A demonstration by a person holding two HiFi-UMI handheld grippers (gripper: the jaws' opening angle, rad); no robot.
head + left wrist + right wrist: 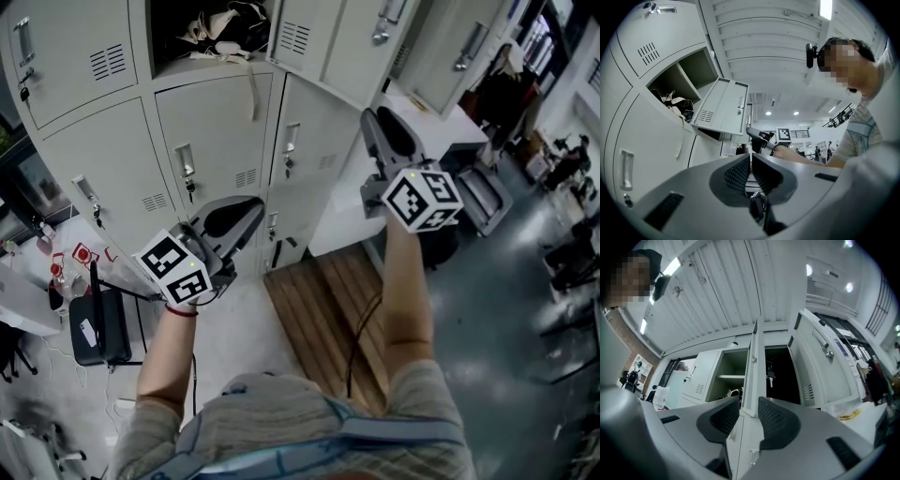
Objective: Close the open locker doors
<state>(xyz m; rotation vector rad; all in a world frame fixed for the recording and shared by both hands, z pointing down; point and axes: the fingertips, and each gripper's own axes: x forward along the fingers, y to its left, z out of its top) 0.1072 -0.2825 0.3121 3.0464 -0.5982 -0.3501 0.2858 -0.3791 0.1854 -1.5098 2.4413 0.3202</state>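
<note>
Grey lockers fill the wall ahead, and the top row has doors swung open. One open compartment holds bags and straps. My right gripper is raised at the lower corner of an open door. In the right gripper view that door's edge fills the gap between the jaws of the gripper. Another open door hangs to its right. My left gripper stays lower by the shut lockers, with its jaws together on nothing. From there I see the open door.
A wooden slatted platform lies on the floor at the lockers' foot. A black bag stands at the left by a cable. Keys hang in several locks of the shut doors. Desks and chairs are at the far right.
</note>
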